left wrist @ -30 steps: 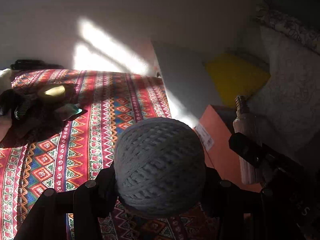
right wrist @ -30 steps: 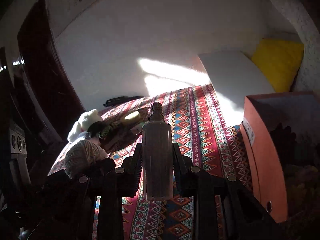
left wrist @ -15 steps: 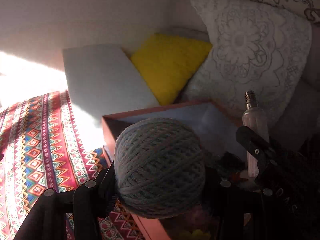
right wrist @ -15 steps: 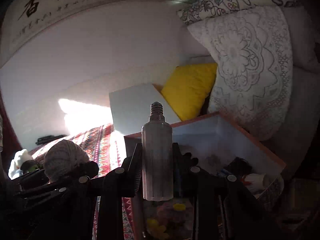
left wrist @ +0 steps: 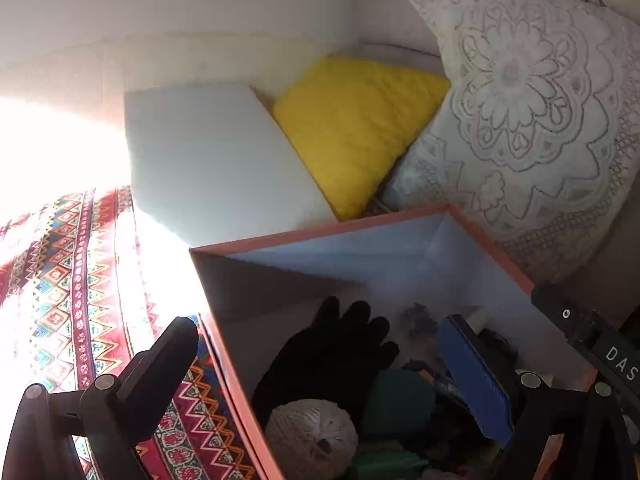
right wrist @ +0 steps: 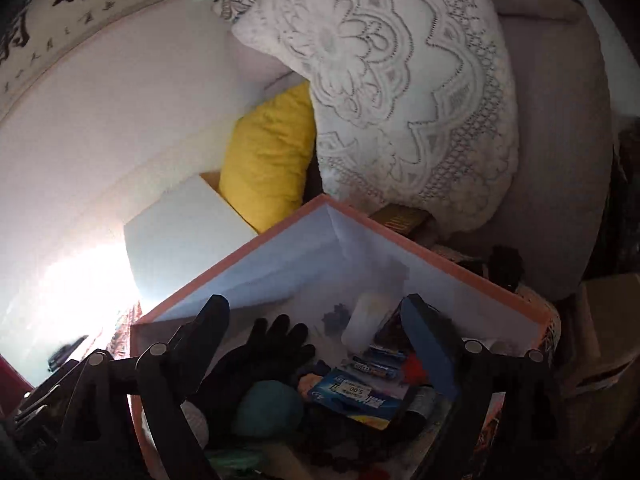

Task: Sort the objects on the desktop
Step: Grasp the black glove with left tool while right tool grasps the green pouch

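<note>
An orange box [left wrist: 320, 230] with white inner walls lies under both grippers. My left gripper [left wrist: 316, 324] hangs over it, jaws opening, with nothing between them. The pale yarn ball [left wrist: 312, 436] lies in the box's near corner beside a black glove [left wrist: 332, 360] and a teal ball [left wrist: 400, 396]. My right gripper [right wrist: 314, 304] is also above the box [right wrist: 440, 252], jaws opening and holding nothing. A whitish bottle [right wrist: 364, 320] lies inside among blue batteries [right wrist: 376, 362], a blue packet [right wrist: 348, 392] and the glove [right wrist: 260, 360]. The right gripper's black body [left wrist: 580, 332] shows at the left view's right edge.
A patterned red cloth [left wrist: 80, 280] covers the table left of the box, in bright sun. Behind the box stand a white block [left wrist: 216, 160], a yellow cushion [left wrist: 352, 128] and a lace pillow [left wrist: 520, 120]. A calligraphy scroll [right wrist: 60, 12] hangs on the wall.
Both grippers swung right from the cloth to above the box. The left let go of the yarn ball and the right let go of the bottle; both jaws spread wide.
</note>
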Demonstrator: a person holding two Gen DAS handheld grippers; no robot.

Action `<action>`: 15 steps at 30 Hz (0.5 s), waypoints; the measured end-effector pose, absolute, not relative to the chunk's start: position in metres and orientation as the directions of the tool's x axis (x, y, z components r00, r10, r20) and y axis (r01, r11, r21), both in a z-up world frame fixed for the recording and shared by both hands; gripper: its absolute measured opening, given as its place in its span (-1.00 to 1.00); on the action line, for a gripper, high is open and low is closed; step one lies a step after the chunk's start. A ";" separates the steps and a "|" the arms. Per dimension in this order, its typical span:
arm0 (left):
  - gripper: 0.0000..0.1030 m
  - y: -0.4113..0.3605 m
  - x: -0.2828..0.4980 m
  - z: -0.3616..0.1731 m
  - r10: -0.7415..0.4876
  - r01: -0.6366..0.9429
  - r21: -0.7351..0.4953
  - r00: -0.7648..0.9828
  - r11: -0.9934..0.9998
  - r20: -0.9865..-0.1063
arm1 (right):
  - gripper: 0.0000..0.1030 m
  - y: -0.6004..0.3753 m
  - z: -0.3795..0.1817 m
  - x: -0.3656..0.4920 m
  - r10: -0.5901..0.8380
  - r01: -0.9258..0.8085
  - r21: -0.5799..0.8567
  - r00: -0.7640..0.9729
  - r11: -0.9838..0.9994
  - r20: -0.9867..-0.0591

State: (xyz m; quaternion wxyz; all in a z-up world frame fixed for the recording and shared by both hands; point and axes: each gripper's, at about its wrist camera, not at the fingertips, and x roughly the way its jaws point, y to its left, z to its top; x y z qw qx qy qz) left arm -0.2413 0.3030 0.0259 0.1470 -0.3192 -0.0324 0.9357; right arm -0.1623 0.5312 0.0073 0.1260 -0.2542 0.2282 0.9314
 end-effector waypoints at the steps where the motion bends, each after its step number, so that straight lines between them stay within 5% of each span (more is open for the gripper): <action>1: 0.93 0.298 -0.239 0.026 0.292 -0.248 -0.156 -0.754 -0.956 -0.588 | 0.76 0.532 0.007 -0.162 0.120 -0.351 0.361 -0.839 -0.864 -0.530; 15: 0.93 0.132 -0.202 -0.004 0.070 0.014 -0.127 -0.771 -0.992 -0.633 | 0.85 0.432 0.031 -0.172 0.043 -0.184 0.267 -0.887 -0.946 -0.459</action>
